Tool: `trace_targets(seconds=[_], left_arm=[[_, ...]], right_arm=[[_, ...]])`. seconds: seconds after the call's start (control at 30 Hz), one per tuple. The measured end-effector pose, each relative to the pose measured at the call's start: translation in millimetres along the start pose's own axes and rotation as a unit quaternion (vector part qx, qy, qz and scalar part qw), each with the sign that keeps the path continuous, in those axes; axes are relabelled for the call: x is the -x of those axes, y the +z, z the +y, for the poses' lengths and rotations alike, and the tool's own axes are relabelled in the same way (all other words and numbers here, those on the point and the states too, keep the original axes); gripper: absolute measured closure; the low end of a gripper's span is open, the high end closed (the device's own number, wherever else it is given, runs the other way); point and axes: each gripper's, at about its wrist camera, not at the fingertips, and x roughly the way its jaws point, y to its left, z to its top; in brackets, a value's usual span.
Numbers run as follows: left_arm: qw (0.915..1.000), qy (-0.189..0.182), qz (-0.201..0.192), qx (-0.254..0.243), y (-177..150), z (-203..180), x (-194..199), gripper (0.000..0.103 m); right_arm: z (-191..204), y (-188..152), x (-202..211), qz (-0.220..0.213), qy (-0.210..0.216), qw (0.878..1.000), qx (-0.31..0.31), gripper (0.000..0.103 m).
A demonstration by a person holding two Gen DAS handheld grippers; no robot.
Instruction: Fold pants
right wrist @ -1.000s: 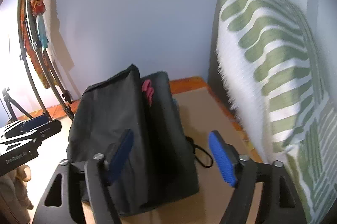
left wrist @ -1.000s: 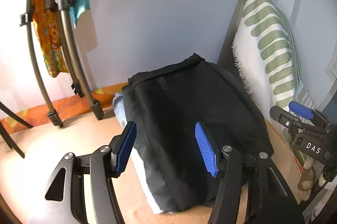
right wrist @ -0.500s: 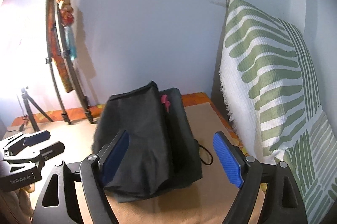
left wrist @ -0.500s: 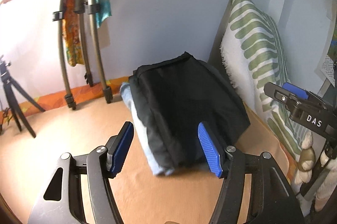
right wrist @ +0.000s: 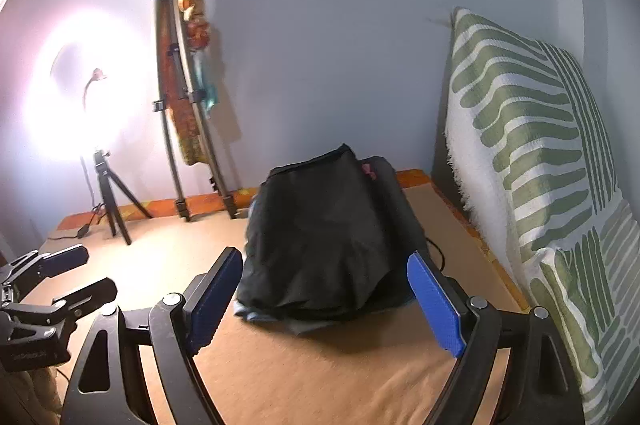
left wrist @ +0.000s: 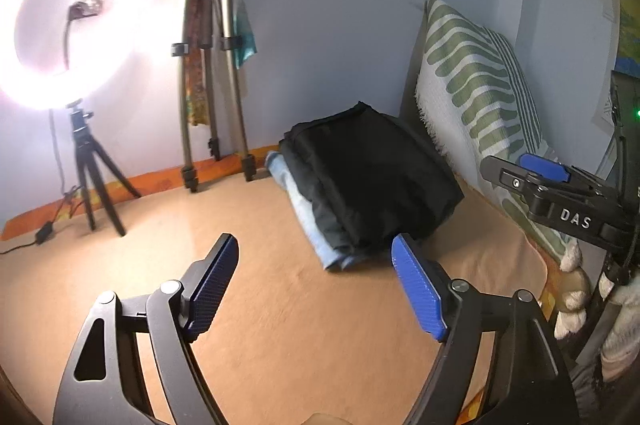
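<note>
Folded black pants (left wrist: 372, 181) lie on top of a stack, over a folded light-blue garment (left wrist: 316, 229), at the far right of the tan surface. The stack also shows in the right wrist view (right wrist: 328, 241). My left gripper (left wrist: 316, 289) is open and empty, held back from the stack's near edge. My right gripper (right wrist: 324, 297) is open and empty, just in front of the stack. The right gripper also shows at the right edge of the left wrist view (left wrist: 560, 193), and the left gripper at the left edge of the right wrist view (right wrist: 48, 289).
A green-and-white striped pillow (right wrist: 540, 161) leans against the wall on the right. A lit ring light on a small black tripod (left wrist: 92, 169) and a folded tripod with cloth hung on it (left wrist: 212, 73) stand at the back left. A black cord (right wrist: 436, 257) lies beside the stack.
Both grippers have pulled back and away from the pants stack, which stays where it was. The ring light has come into view on the left.
</note>
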Motion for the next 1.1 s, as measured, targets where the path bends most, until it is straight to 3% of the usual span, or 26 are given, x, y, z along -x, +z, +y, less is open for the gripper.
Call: trace_targets(seconds=[0.1,0.27,0.63,0.83,1.1], left_arm=[[1.0000,0.006,-0.005,0.000,-12.2,3.3,12.9,0.023],[0.9998,0.014,-0.011,0.005,-22.8,7.4,21.6,0.021],[0.9986,0.040,0.029,0.016,-47.3,25.0,17.2,0.020],[0.9977,0.057,0.032,0.018,-54.0,28.9,21.5,0.020],[0.9975,0.062,0.027,0.019,-53.2,25.5,24.3,0.006]], right_arm=[[8.7,-8.6,8.5,-0.004,0.004,1.000,0.004,0.015],[21.2,-21.6,18.0,-0.014,-0.002,1.000,0.008,0.000],[38.3,-38.1,9.1,0.000,-0.003,1.000,0.024,0.000],[32.6,-45.2,2.9,0.014,0.001,1.000,0.016,0.000],[29.7,-47.9,4.0,0.014,-0.001,1.000,0.012,0.000]])
